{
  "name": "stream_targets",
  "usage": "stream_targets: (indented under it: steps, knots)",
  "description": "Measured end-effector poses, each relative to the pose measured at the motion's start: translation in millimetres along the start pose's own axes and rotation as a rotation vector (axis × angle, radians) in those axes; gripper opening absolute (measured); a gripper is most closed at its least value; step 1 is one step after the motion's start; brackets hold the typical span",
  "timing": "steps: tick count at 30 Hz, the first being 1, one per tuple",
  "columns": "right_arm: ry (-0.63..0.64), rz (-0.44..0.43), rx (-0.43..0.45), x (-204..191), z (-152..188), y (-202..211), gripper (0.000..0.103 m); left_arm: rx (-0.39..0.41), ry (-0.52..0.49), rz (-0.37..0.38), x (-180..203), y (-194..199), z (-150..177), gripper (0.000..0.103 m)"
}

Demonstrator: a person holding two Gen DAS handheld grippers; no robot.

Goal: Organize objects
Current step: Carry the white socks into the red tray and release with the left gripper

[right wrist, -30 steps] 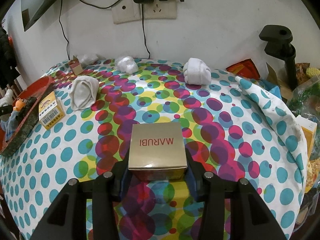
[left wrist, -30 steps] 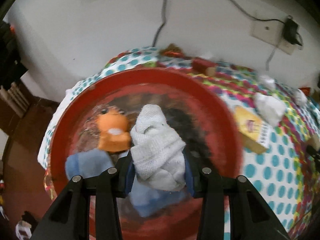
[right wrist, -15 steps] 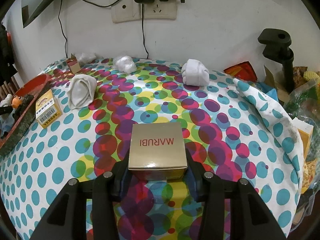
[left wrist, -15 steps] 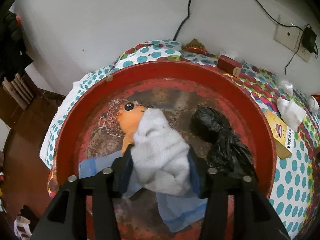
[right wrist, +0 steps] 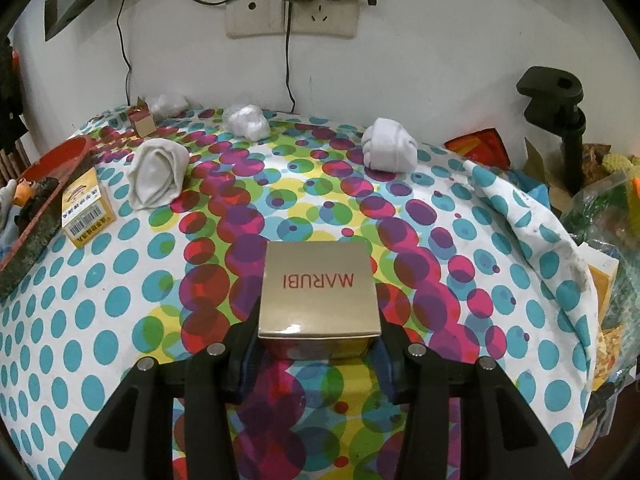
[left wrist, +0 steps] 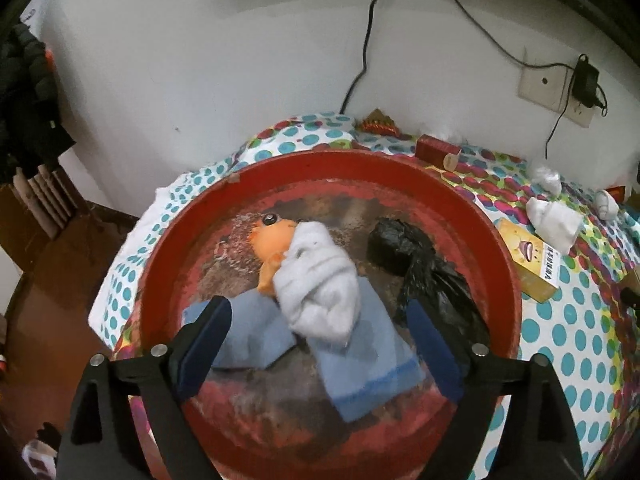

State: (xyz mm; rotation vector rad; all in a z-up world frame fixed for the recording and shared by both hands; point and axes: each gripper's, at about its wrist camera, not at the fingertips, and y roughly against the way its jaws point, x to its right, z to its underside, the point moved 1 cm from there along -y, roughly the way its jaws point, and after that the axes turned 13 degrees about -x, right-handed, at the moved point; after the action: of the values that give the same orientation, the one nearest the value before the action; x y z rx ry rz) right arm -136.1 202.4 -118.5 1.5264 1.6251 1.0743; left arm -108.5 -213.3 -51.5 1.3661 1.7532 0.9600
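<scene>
In the left wrist view a round red tray holds a white rolled sock, an orange toy, blue socks and a black bag. My left gripper is open above the tray, its jaws apart on either side of the white sock, which lies free. In the right wrist view my right gripper is shut on a gold MARUBI box just above the dotted tablecloth.
On the cloth lie a yellow box next to the tray, white rolled socks, a white wad and a small red box. A black clamp and clutter stand at the right. Wall sockets with cables are behind.
My left gripper has opened and let go of the white sock, which now rests in the tray on the orange toy and blue socks. The right gripper has held still with the box.
</scene>
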Motion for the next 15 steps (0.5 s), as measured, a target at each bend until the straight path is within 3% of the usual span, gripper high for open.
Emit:
stream_targets:
  steps: [7,15]
  knots:
    - [-0.025,-0.010,0.000,-7.2,3.4,5.7,0.046,0.020,0.033,0.015,-7.9,8.6,26.5,0.094]
    - [0.033,-0.108,0.037,-61.1,-8.4,40.8,0.046,0.002,0.110,0.049,-25.0,3.0,41.4,0.096]
